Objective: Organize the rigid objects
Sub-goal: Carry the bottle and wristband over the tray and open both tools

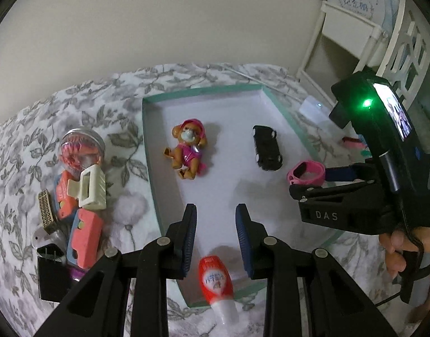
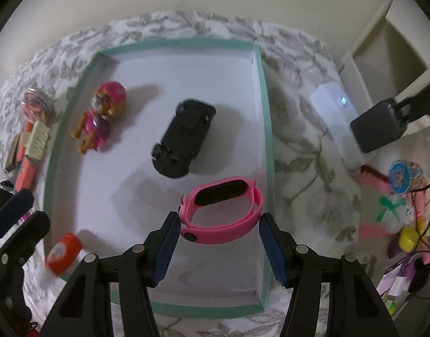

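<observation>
Jaws of the left gripper (image 1: 216, 238) stand narrowly parted with nothing pressed between the blue pads, seen from the left wrist camera above the near end of a green-rimmed tray (image 1: 151, 165). A red-and-white bottle (image 1: 217, 286) lies across the tray's near rim, just below the fingertips and apart from them. Inside the white tray lie a toy figure in pink (image 1: 187, 151) and a black toy car (image 1: 267, 147), well apart from each other. Left of the tray, on a leaf-patterned cloth (image 1: 88, 98), sits a heap: a round clear case (image 1: 81, 151), a cream hair claw (image 1: 88, 188) and coral-coloured blocks (image 1: 84, 238). At right, a hand (image 1: 403, 250) holds the right gripper, whose pads flank a pink wristband (image 1: 306, 174) near the tray's right edge.

From the right wrist camera, the right gripper (image 2: 217, 244) is halfway apart, the pink wristband (image 2: 223, 210) set between its pads; the left pad touches the band, while contact on the right side cannot be made out. The band sits over the tray's (image 2: 267, 146) floor beside the right wall, just below the black toy car (image 2: 181, 137). The toy figure in pink (image 2: 100, 118) lies at upper left. The red-and-white bottle (image 2: 63, 252) rests at the tray's lower left corner.
</observation>
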A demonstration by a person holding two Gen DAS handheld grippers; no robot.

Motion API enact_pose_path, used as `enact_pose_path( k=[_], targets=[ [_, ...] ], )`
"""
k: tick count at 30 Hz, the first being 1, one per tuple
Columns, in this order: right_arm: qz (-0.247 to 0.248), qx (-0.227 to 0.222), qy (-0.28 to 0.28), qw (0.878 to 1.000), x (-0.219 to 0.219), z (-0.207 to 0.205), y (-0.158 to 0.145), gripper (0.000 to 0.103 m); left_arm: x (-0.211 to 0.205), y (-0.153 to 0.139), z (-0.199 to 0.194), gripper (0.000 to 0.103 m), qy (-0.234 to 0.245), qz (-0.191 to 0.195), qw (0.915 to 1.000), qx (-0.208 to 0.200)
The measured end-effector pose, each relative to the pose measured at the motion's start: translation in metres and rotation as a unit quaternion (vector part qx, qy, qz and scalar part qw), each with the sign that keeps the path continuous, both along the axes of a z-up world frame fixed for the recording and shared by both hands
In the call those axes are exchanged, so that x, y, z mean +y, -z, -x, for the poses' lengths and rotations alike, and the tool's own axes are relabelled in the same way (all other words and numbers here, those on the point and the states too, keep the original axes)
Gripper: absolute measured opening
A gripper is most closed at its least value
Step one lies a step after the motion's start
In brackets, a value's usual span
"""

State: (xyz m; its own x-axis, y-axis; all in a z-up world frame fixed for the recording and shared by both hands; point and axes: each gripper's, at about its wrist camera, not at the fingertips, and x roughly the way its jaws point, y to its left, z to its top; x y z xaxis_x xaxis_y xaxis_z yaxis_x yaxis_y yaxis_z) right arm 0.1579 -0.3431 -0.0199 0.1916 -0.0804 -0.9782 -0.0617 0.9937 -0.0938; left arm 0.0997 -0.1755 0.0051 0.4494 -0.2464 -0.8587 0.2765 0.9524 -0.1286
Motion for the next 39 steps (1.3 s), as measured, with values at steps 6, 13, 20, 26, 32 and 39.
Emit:
enact_pose_path(
  k=[6, 13, 20, 26, 32, 39],
  targets=[
    [0.004, 0.017, -0.004, 1.000, 0.000, 0.005, 0.008, 0.061, 0.004, 0.005, -0.002, 0.030, -0.010, -0.002, 0.9999, 0.013],
    [0.024, 0.032, -0.021, 0.999, 0.008, 0.012, 0.015, 0.062, 0.007, 0.009, -0.004, 0.030, -0.017, -0.007, 0.9996, 0.020],
    [0.034, 0.028, -0.028, 0.999, 0.013, 0.006, 0.010, 0.071, 0.013, 0.013, -0.009, 0.030, -0.033, -0.010, 0.9989, 0.031],
    [0.033, 0.006, -0.038, 0.999, 0.021, 0.009, -0.005, 0.077, 0.023, 0.011, -0.012, 0.041, -0.054, -0.012, 0.9981, 0.029],
    [0.030, -0.016, -0.054, 0.998, 0.037, 0.010, -0.021, 0.086, 0.038, 0.006, -0.016, 0.057, -0.081, -0.003, 0.9964, 0.024],
    [0.033, -0.034, -0.070, 0.996, 0.049, 0.011, -0.026, 0.100, 0.063, -0.003, -0.021, 0.081, -0.123, 0.015, 0.9923, 0.011]
  ],
)
